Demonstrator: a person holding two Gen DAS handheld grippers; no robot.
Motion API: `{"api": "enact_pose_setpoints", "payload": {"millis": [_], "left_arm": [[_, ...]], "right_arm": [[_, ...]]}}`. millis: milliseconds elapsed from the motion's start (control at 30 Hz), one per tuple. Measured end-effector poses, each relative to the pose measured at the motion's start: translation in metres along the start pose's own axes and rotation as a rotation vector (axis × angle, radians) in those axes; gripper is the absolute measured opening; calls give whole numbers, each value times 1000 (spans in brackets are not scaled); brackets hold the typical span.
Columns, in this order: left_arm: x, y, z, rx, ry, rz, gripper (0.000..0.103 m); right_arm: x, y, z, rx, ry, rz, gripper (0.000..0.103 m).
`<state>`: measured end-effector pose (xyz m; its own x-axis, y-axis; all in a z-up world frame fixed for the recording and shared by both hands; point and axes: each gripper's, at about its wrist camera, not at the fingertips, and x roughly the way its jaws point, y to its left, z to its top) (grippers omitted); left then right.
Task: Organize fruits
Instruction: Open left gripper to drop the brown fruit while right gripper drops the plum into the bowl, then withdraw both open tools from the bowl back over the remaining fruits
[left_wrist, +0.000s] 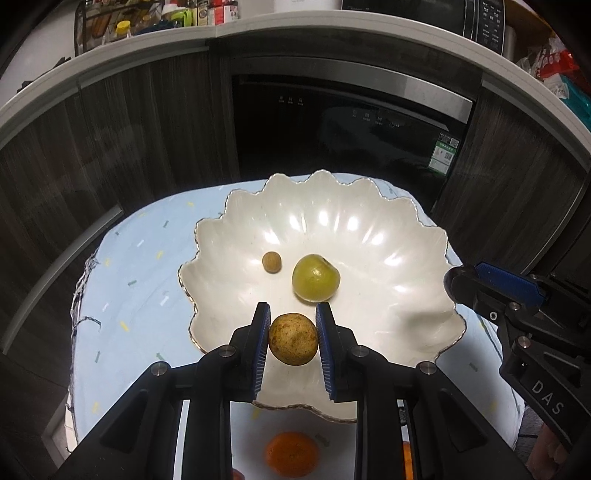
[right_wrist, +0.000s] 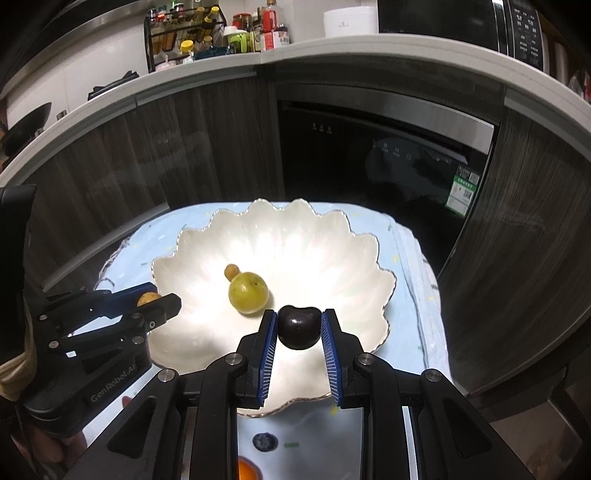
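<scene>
A white scalloped bowl (left_wrist: 388, 236) stands on a light blue cloth and also shows in the right wrist view (right_wrist: 332, 258). In it lie a green round fruit (left_wrist: 316, 277) (right_wrist: 248, 292) and a small tan fruit (left_wrist: 272, 261) (right_wrist: 231, 272). My left gripper (left_wrist: 292, 319) is shut on a speckled yellow-brown fruit (left_wrist: 293, 339) above the bowl's near rim; it shows at the left of the right wrist view (right_wrist: 162, 299). My right gripper (right_wrist: 299, 325) is shut on a dark cherry (right_wrist: 298, 326) above the bowl's near side; its fingers (left_wrist: 495, 284) show at the right of the left wrist view.
An orange fruit (left_wrist: 291, 454) lies on the cloth (left_wrist: 140, 266) in front of the bowl; a blueberry (right_wrist: 264, 441) and another orange piece (right_wrist: 246, 470) lie there too. Dark wood cabinets and a black built-in appliance (left_wrist: 347, 129) stand behind the table. The counter above holds bottles and a microwave.
</scene>
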<state>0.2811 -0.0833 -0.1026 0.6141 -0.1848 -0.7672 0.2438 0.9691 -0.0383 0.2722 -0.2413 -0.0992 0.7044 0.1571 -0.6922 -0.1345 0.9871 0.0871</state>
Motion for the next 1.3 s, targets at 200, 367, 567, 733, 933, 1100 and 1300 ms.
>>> {"api": "enact_pose_setpoints", "payload": {"millis": [200,367,567,733,933,1100,1300], "left_arm": [[6,2,-3,-8,21,-1,31],[5,1,-3,-8,15,14,56],[3,6,-3,-22,17,21,70],[-1,6,-3,-30,7,28,86],[-6,7,-4,-28,8,33,86],[-13,7,-5,-25,-4,39,87],[-26,6,-6,-23,-23,40,87]], "right_arm": [[10,-1,-6,9,35,4,26],[14,-3,-7,17,45,7,27],[13,-8,-7,43,44,-24,56],[9,-11,-5,53,28,-27,62],[6,-11,-5,57,25,-38,62],[-1,-10,-3,57,12,-44,62],[-13,-8,-2,56,-8,-47,62]]}}
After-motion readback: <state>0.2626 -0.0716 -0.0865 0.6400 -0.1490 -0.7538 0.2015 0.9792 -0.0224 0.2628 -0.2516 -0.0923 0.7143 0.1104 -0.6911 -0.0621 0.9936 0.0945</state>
